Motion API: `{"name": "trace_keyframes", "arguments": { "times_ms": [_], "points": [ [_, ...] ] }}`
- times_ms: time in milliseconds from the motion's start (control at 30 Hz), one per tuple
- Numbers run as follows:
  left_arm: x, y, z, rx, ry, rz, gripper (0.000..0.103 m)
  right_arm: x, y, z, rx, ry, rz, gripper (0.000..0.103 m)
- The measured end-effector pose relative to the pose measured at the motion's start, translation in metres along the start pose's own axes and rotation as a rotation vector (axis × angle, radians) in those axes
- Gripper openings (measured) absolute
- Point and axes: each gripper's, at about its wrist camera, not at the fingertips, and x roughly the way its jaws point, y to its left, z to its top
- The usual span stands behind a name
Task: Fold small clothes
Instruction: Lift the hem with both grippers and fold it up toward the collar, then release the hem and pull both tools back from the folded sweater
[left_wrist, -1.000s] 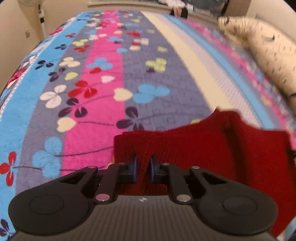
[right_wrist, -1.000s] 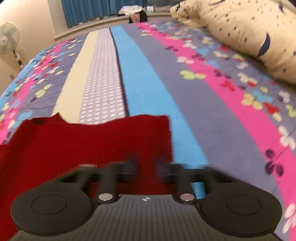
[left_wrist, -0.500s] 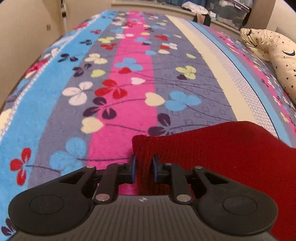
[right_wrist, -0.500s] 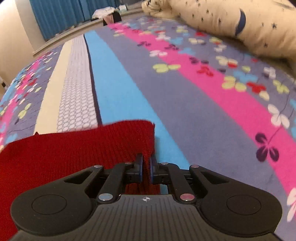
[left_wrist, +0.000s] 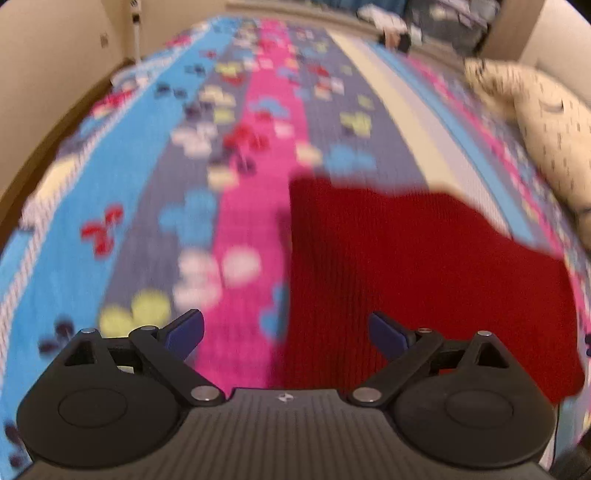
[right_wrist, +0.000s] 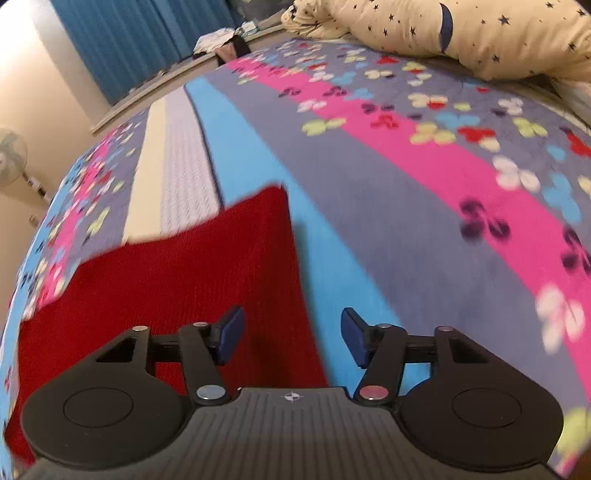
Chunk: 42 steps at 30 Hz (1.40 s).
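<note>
The red garment (right_wrist: 177, 280) is ribbed matt knit cloth, the bed (right_wrist: 369, 206) cover fuzzy fleece, and the fingers (right_wrist: 231, 334) matt blue plastic.

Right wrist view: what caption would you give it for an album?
Open right gripper above the edge of a red knit garment spread on a striped flowered blanket.
</note>
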Motion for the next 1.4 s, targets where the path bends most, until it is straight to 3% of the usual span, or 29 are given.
{"name": "trace_keyframes", "arguments": {
  "times_ms": [100, 133, 167, 200, 233, 267, 333, 400, 500, 533, 567, 633, 667, 733, 800, 900, 967, 1000, 1067, 1167, 1300, 1400],
  "points": [
    [0.019, -0.005, -0.021, -0.029, 0.111, -0.031, 0.097, -0.002, 0.001, -0.029, -0.005, 0.037, -0.013, 0.065],
    [0.021, -0.006, -0.026, -0.046, 0.117, -0.039, 0.076, 0.002, 0.0, -0.036, 0.004, 0.046, -0.024, 0.066],
    [0.018, -0.005, -0.032, -0.052, 0.108, -0.057, 0.027, 0.005, 0.0, -0.042, 0.011, 0.055, -0.035, 0.064],
    [0.015, -0.004, -0.032, -0.078, 0.123, -0.073, 0.021, 0.006, 0.003, -0.045, -0.001, 0.066, -0.052, 0.054],
    [0.006, -0.001, -0.031, -0.121, 0.109, -0.049, 0.013, 0.006, 0.009, -0.046, -0.043, 0.075, -0.078, 0.023],
    [-0.006, 0.003, -0.03, -0.141, 0.086, -0.053, 0.013, 0.003, 0.015, -0.044, -0.09, 0.074, -0.092, 0.017],
    [-0.024, 0.013, -0.034, -0.177, 0.055, -0.073, 0.013, -0.009, 0.015, -0.037, -0.094, 0.05, -0.076, 0.016],
    [-0.019, 0.019, -0.042, -0.181, 0.087, -0.062, 0.014, -0.015, 0.003, -0.03, -0.042, 0.043, -0.054, 0.016],
    [0.003, 0.031, -0.054, -0.224, 0.13, -0.055, 0.02, 0.009, -0.024, -0.036, 0.074, 0.113, -0.068, 0.017],
    [0.005, 0.035, -0.055, -0.26, 0.126, -0.056, 0.032, 0.017, -0.026, -0.039, 0.081, 0.126, -0.075, 0.023],
    [0.005, 0.043, -0.054, -0.308, 0.126, -0.049, 0.051, 0.018, -0.024, -0.04, 0.069, 0.12, -0.092, 0.03],
    [-0.001, 0.053, -0.052, -0.352, 0.113, -0.021, 0.071, 0.012, -0.021, -0.036, 0.059, 0.112, -0.12, 0.043],
    [-0.008, 0.055, -0.052, -0.353, 0.104, -0.009, 0.079, 0.006, -0.021, -0.034, 0.062, 0.103, -0.146, 0.054],
    [-0.031, 0.052, -0.054, -0.326, 0.075, 0.039, 0.086, -0.014, -0.015, -0.03, 0.027, 0.074, -0.186, 0.059],
    [-0.057, 0.046, -0.057, -0.286, 0.048, 0.082, 0.088, -0.044, -0.004, -0.032, -0.033, 0.006, -0.203, 0.06],
    [-0.101, 0.018, -0.068, -0.208, 0.048, 0.131, 0.09, -0.1, 0.02, -0.052, -0.109, -0.084, -0.172, 0.069],
    [-0.126, -0.01, -0.08, -0.154, 0.055, 0.174, 0.103, -0.137, 0.04, -0.074, -0.193, -0.098, -0.114, 0.074],
    [-0.14, -0.024, -0.089, -0.126, 0.041, 0.19, 0.103, -0.151, 0.049, -0.084, -0.229, -0.107, -0.091, 0.074],
    [-0.162, -0.053, -0.111, -0.054, 0.009, 0.179, 0.103, -0.182, 0.064, -0.108, -0.267, -0.143, -0.04, 0.079],
    [-0.181, -0.086, -0.144, 0.013, -0.011, 0.162, 0.103, -0.211, 0.078, -0.134, -0.278, -0.16, 0.025, 0.079],
    [-0.196, -0.11, -0.176, 0.018, 0.008, 0.117, 0.103, -0.233, 0.086, -0.165, -0.308, -0.13, 0.072, 0.079],
    [-0.208, -0.119, -0.192, 0.032, -0.001, 0.128, 0.103, -0.244, 0.092, -0.178, -0.339, -0.124, 0.067, 0.077]
  ]
}}
